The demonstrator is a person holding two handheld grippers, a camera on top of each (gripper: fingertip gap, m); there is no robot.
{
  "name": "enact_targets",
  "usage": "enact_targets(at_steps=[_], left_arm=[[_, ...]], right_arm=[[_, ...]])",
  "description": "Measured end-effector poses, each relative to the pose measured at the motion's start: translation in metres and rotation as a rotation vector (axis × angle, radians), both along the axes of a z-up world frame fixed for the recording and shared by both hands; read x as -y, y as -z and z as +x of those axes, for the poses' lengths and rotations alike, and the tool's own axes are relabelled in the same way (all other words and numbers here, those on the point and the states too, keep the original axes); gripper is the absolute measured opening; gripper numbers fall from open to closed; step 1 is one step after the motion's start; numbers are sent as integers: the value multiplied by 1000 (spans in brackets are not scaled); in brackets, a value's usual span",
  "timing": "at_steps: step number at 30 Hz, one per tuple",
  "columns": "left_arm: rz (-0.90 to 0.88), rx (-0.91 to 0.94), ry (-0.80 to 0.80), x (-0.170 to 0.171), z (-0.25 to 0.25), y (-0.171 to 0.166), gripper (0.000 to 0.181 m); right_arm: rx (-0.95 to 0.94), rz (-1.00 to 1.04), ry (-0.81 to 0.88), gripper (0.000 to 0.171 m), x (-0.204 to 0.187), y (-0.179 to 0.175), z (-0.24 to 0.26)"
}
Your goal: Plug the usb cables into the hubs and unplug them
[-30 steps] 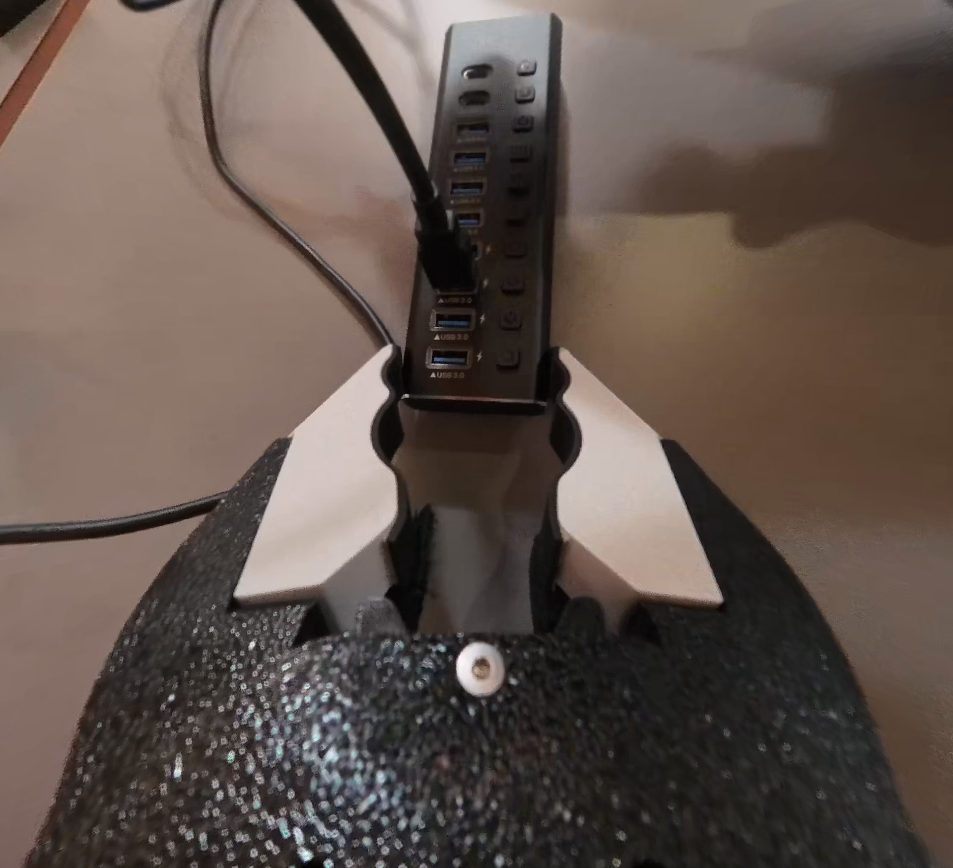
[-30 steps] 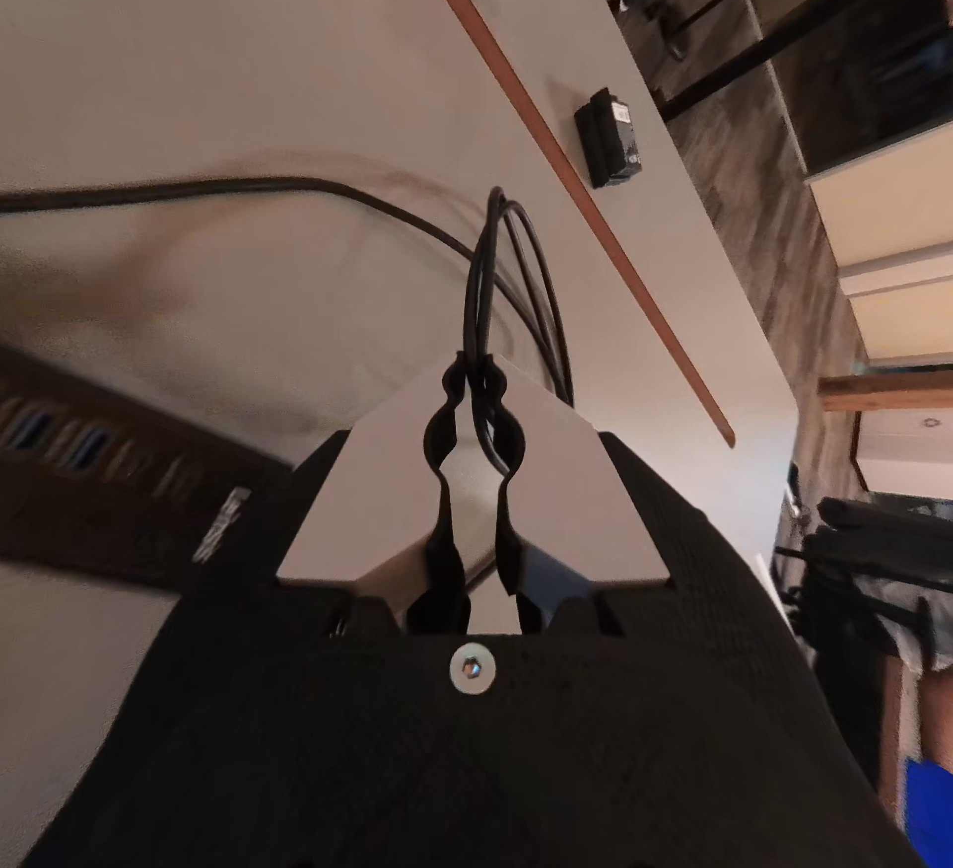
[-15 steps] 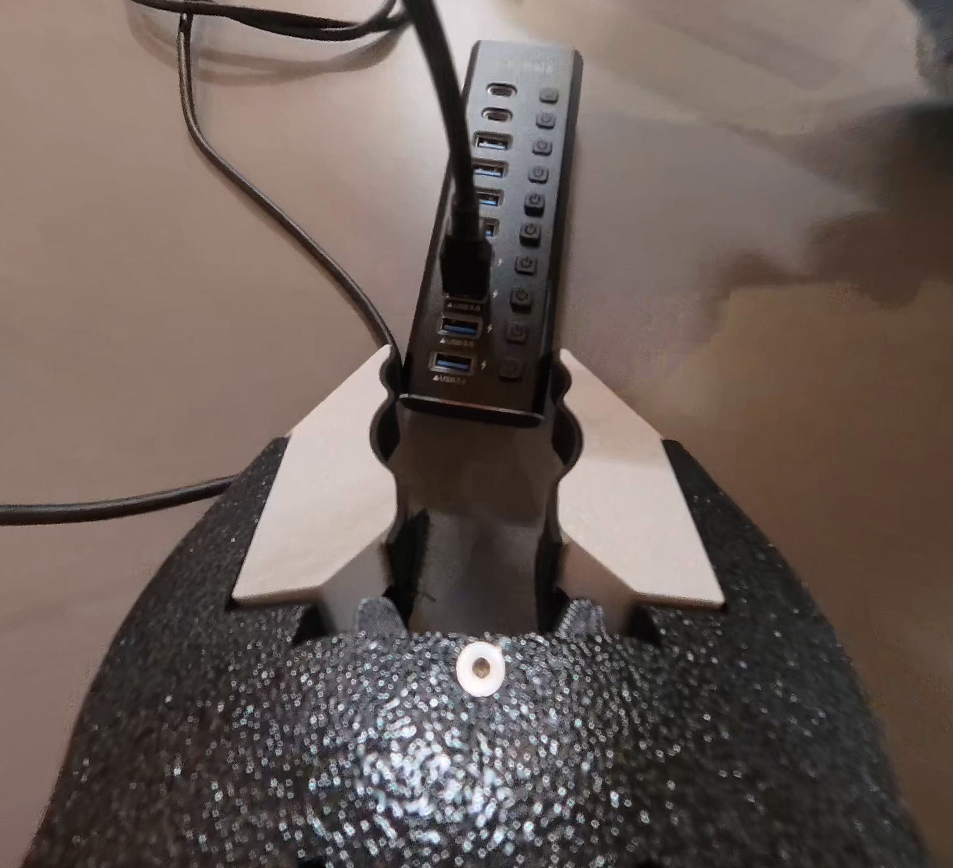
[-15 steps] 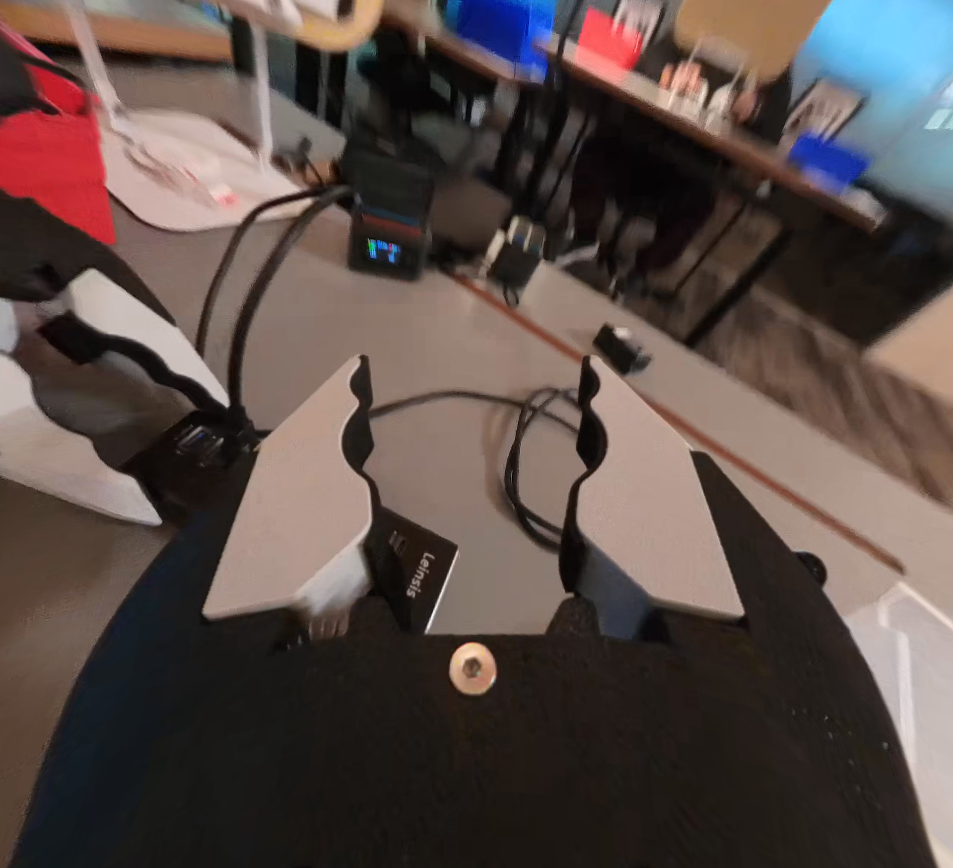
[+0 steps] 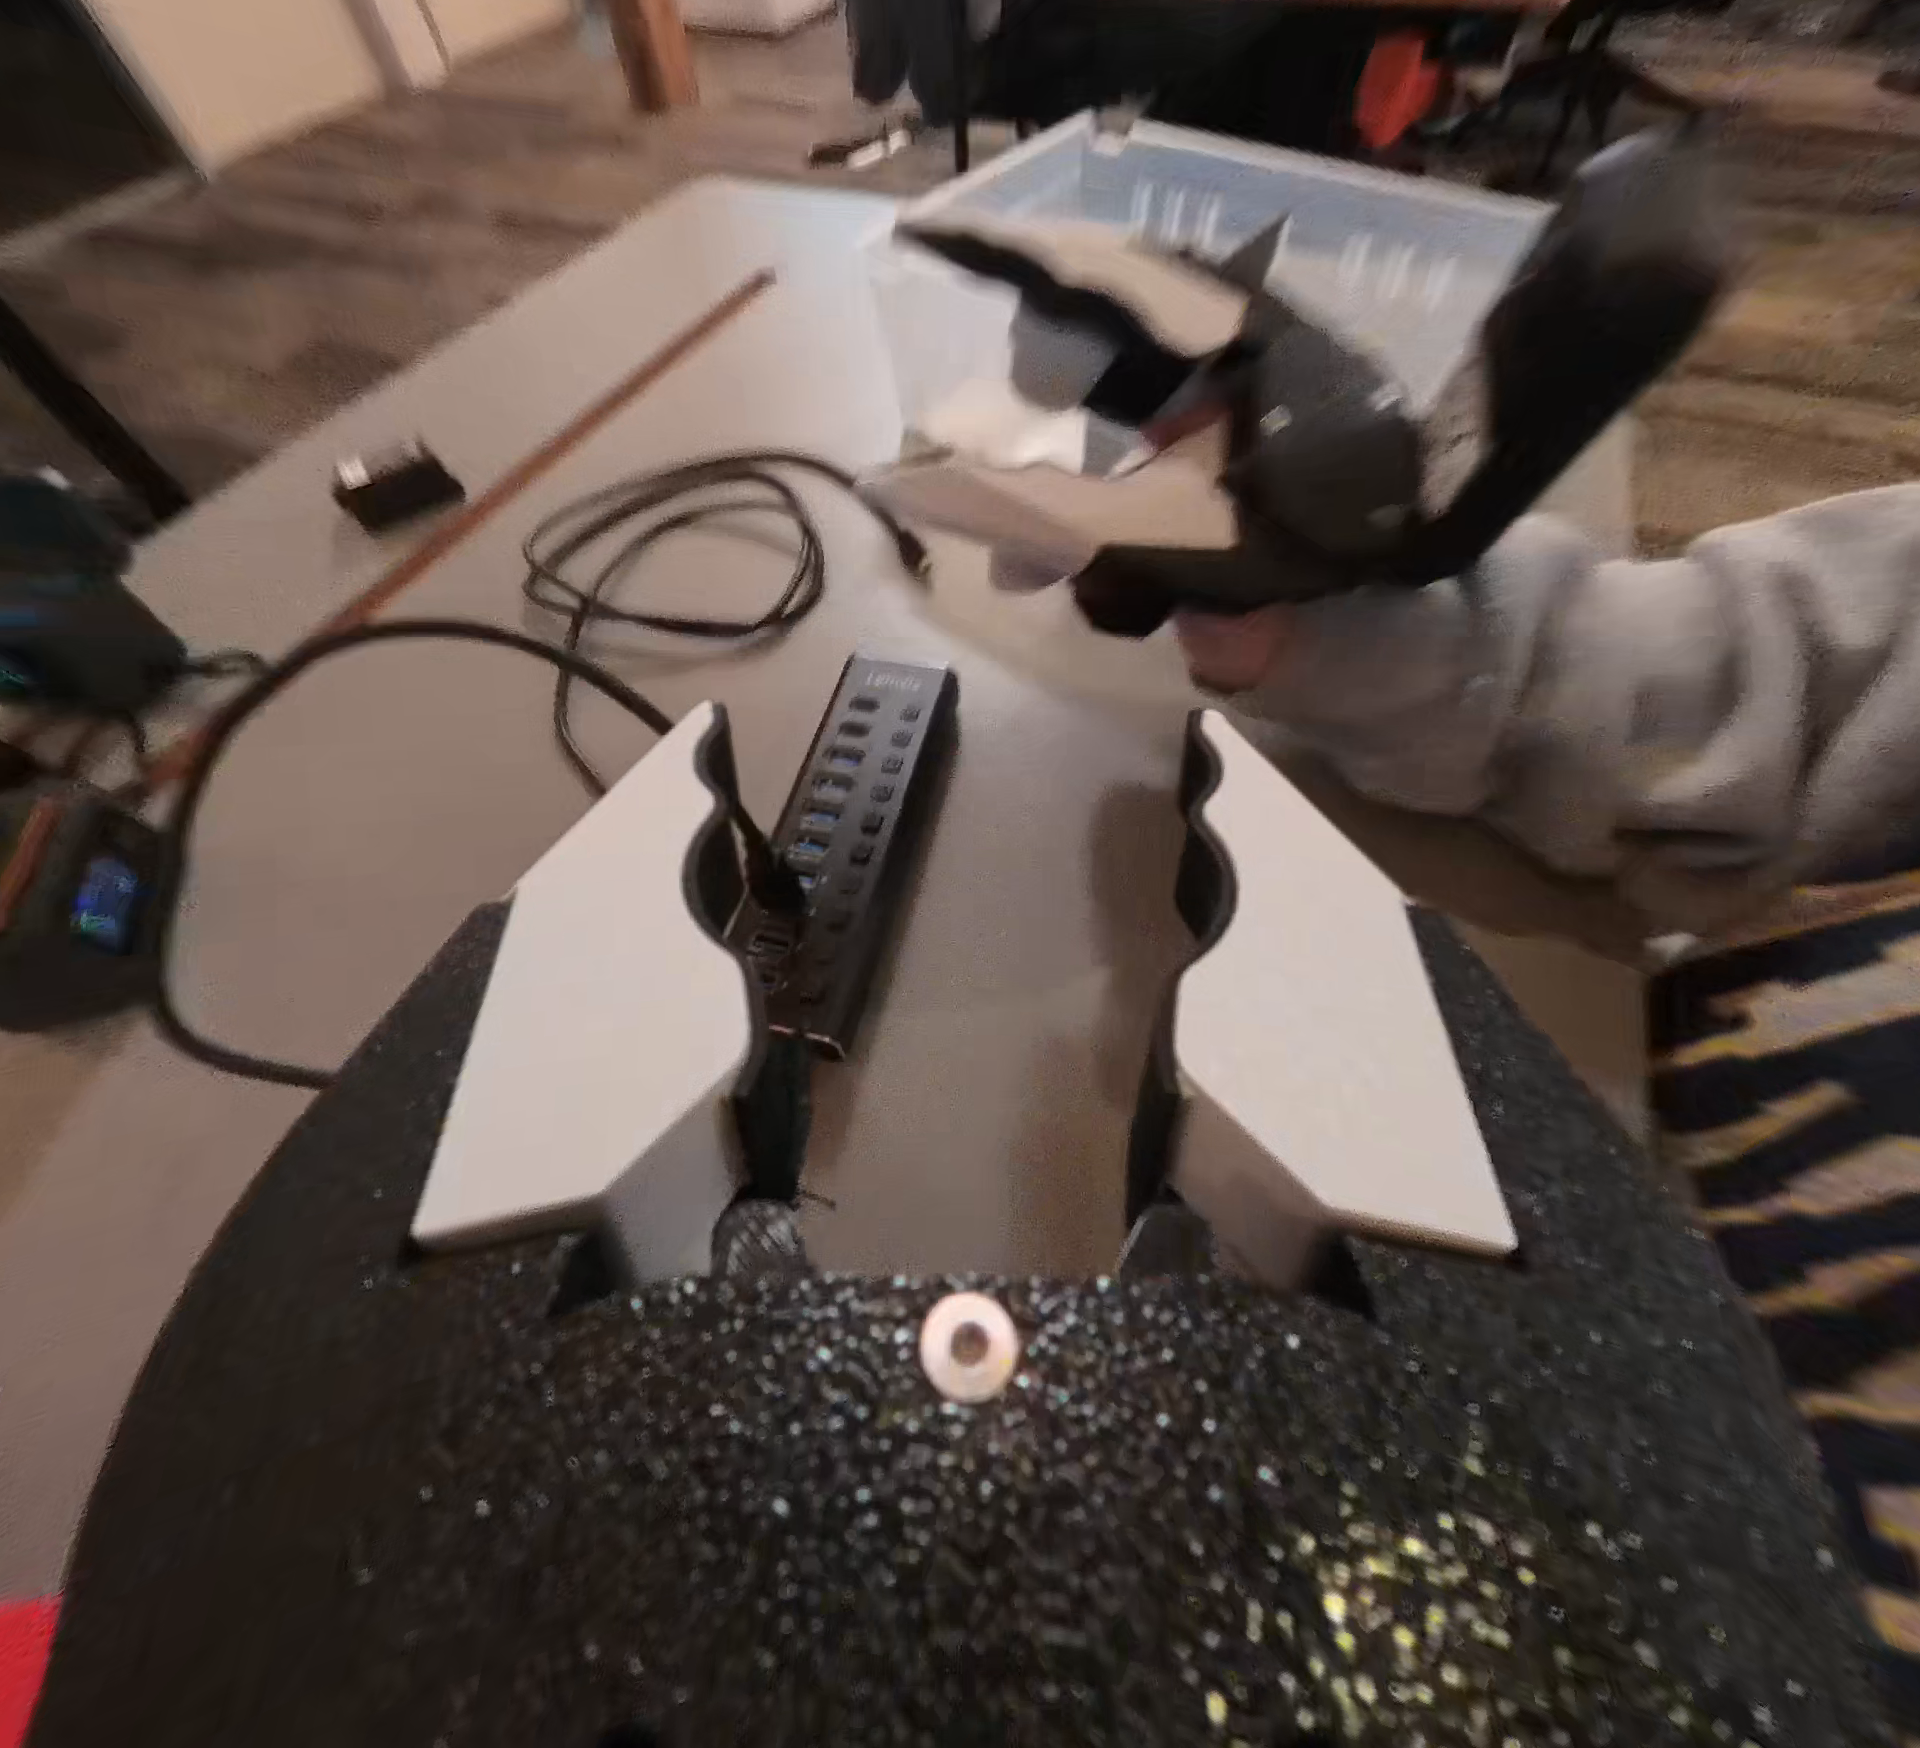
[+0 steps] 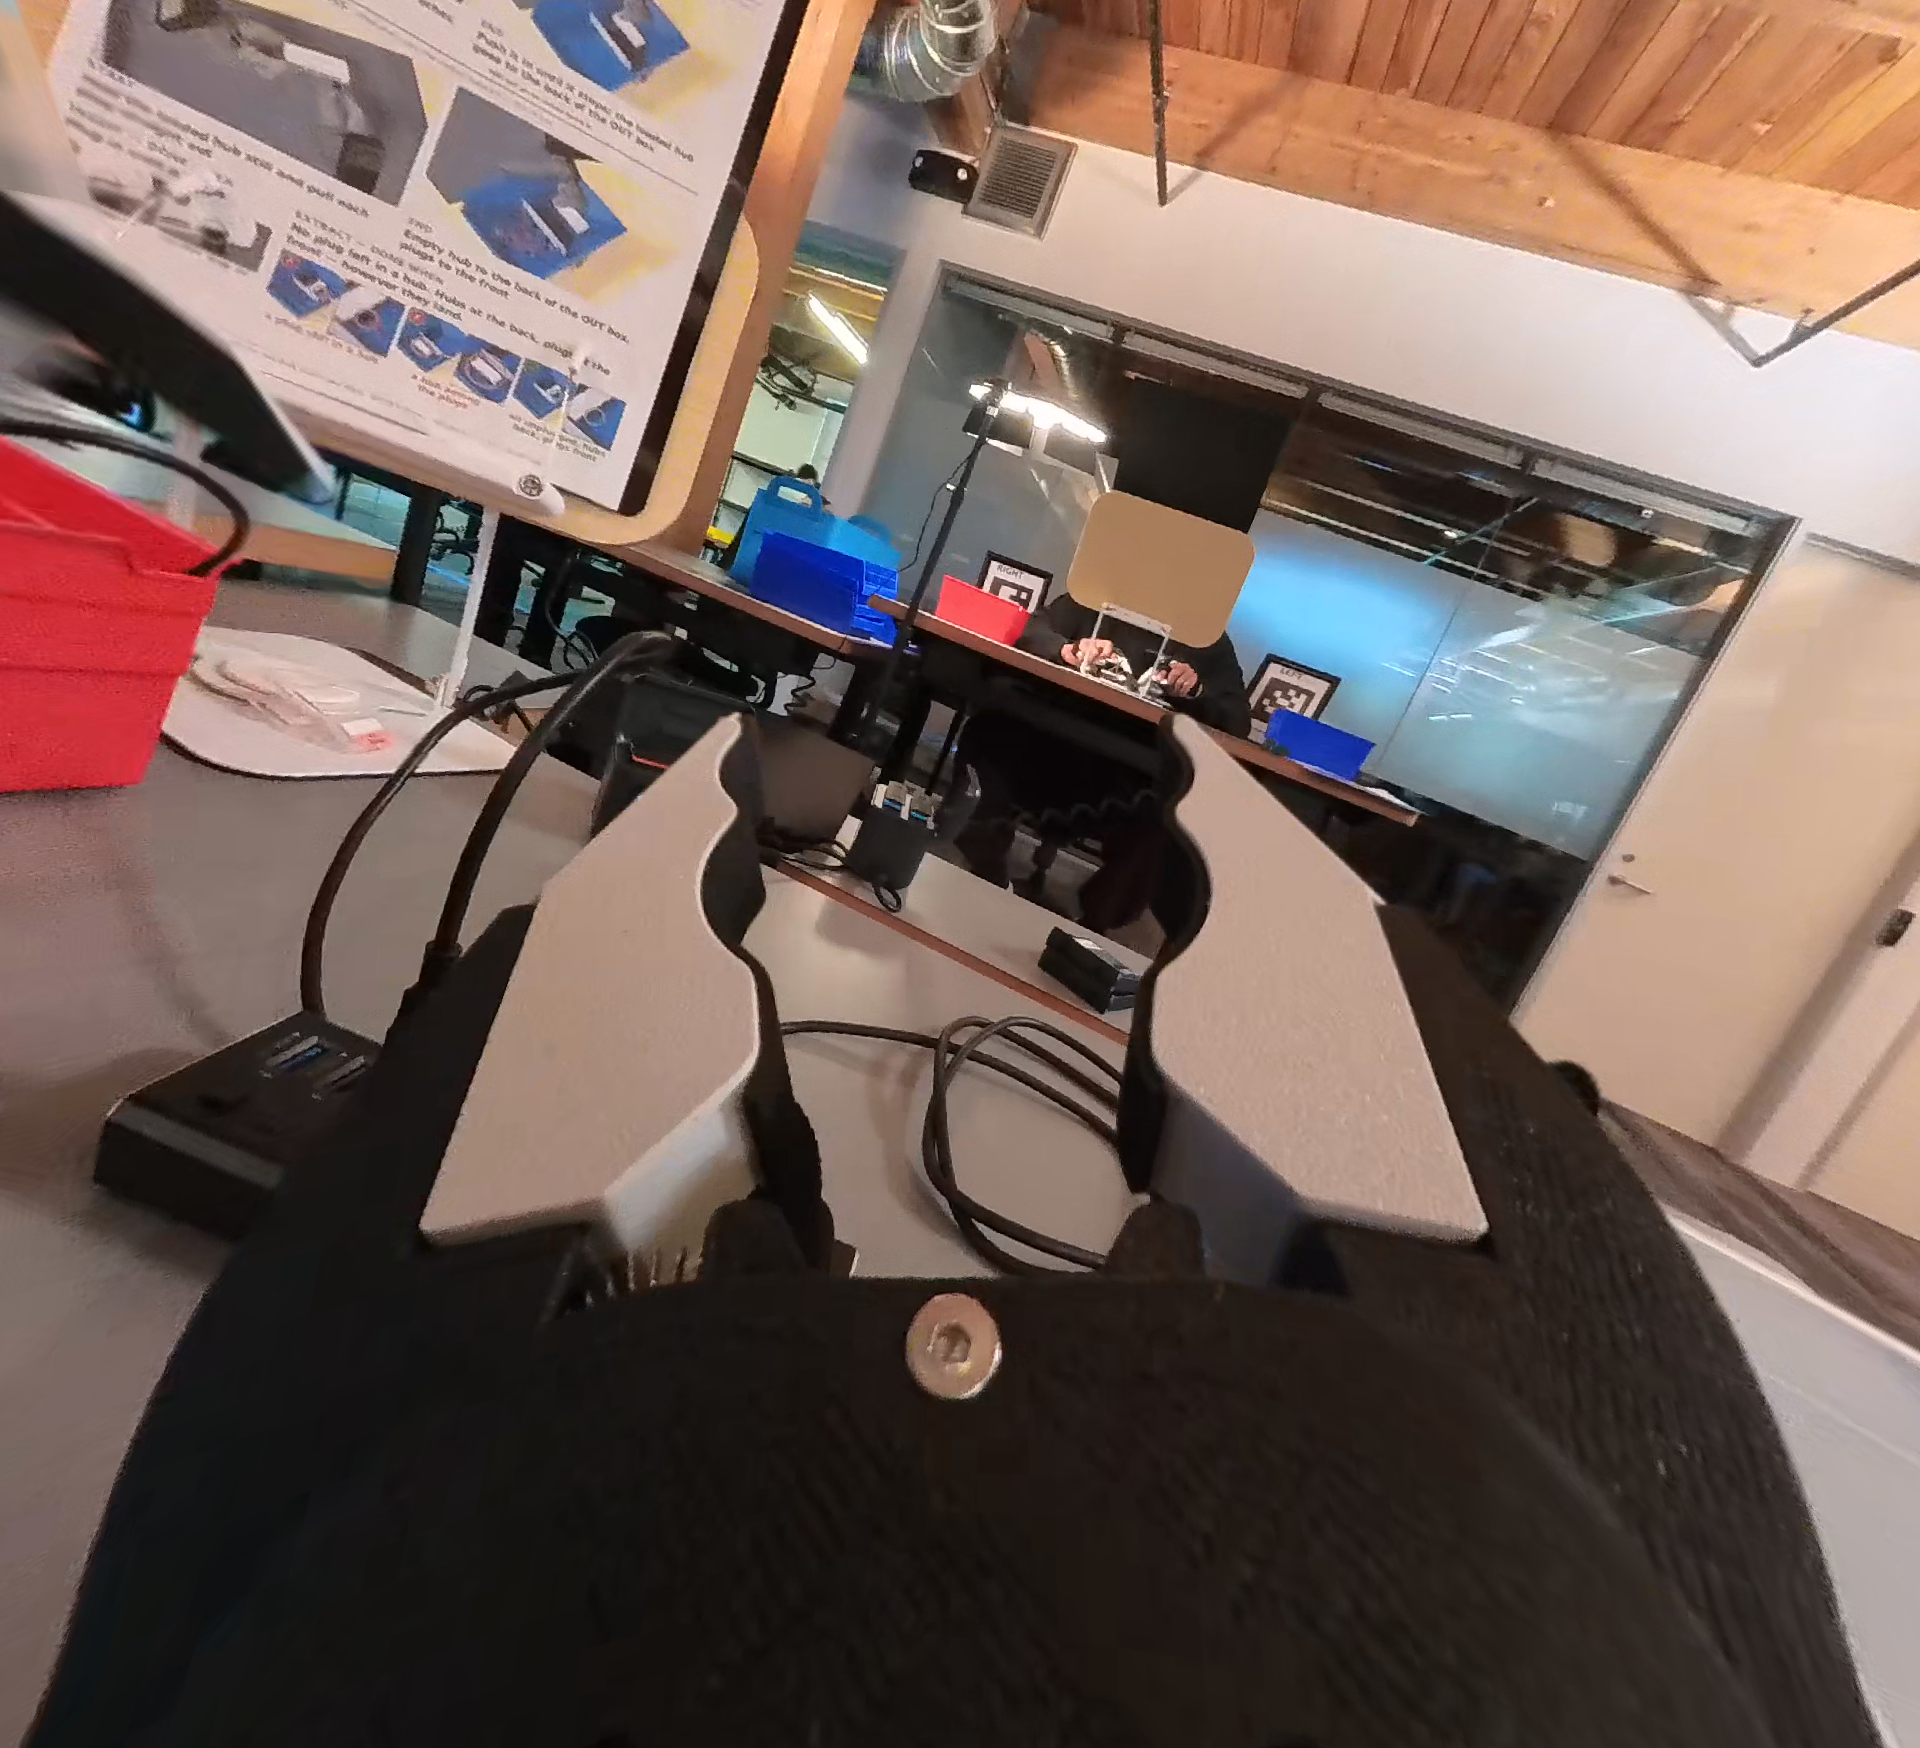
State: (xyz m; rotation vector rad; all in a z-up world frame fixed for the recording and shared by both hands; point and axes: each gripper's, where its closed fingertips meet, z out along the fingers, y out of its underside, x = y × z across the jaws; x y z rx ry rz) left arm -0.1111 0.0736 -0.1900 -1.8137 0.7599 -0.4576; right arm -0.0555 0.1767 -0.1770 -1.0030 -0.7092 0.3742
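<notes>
Grey worktop (image 5: 436, 763) with a thin brown strip running across it, in a workshop room with wood-look floor, plank ceiling and glass partition; other tables hold blue and red bins. Left gripper (image 5: 951, 877) jaws wide, holding nothing. The black hub (image 5: 868, 851) lies flat on the worktop between those jaws, nearer the left one, long axis running away from the camera, ports facing up. A thick black cable (image 5: 343, 649) is plugged into a port near the hub's close end, beside the left jaw, and arcs off to the left. A thinner coiled cable (image 5: 675, 555) lies loose beyond the jaws. Only the left wrist view shows the right gripper (image 5: 1049, 410) from outside, blurred, raised over the worktop, held by a hand (image 5: 1236, 649) in a grey sleeve, with a pale crate (image 5: 1226, 212) behind it. Right wrist view: right gripper (image 6: 961, 784) jaws wide and empty, hub (image 6: 239, 1116) left of the left jaw, coiled cable (image 6: 997, 1127) between the jaws, plus a red bin (image 6: 83, 649), an instruction poster (image 6: 436, 119) and a seated person (image 6: 1143, 659) far off.
</notes>
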Motion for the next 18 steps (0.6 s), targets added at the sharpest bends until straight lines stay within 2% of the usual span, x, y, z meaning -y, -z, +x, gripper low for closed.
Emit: enact_targets(at_steps=[1, 4, 7, 10, 13, 18], left_arm=[[32, -8, -20, 13, -6, -16, 83], [106, -110, -227, 47, -63, -48, 73], [41, -197, -504, 83, -150, -48, 68], [-146, -280, -694, 124, -224, -15, 63], [-287, -298, -764, 149, -259, 20, 62], [-381, -340, -768, 144, -273, 63, 62]], right_arm=[[-1, -5, -1, 74, 0, 0, 0], [-12, -21, -18, 72, 2, -3, -1], [-14, -18, -35, 70, 6, -7, -1], [-4, 3, -44, 69, 11, -11, -3], [24, 27, -50, 67, 16, -12, -7], [80, 55, -55, 65, 22, -6, -16]])
